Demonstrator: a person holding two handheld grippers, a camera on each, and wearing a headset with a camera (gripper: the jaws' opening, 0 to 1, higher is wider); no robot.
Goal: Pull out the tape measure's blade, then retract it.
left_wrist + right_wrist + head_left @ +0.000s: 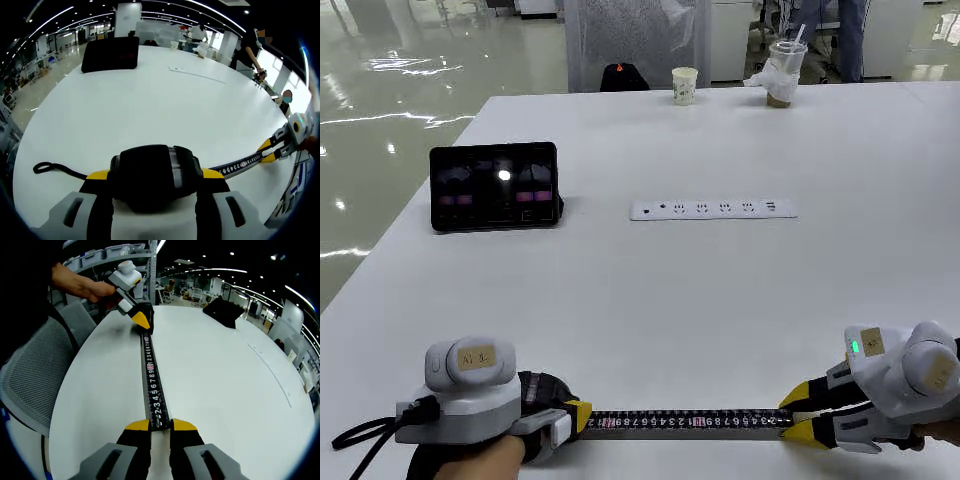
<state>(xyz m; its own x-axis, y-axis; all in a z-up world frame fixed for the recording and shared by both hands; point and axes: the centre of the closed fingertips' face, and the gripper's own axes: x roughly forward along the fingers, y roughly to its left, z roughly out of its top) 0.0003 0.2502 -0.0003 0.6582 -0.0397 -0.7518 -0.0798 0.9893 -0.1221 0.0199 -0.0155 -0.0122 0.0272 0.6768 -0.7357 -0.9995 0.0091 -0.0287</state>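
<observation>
Left gripper [572,417] is clamped around tape measure case [150,170] at near side of table [720,310]. Right gripper [160,426] is pinched on blade [151,372] tip, blade stretched between. Pull is best kept straight, level and slow.

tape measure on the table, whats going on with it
A person is working it with two handheld grippers. The left gripper clamps the black tape measure case, and the right gripper pinches the end of the blade. The blade is drawn out and lies flat along the white table between them, numbers up. So the pull-out is under way or done; retracting has not yet begun.
</observation>
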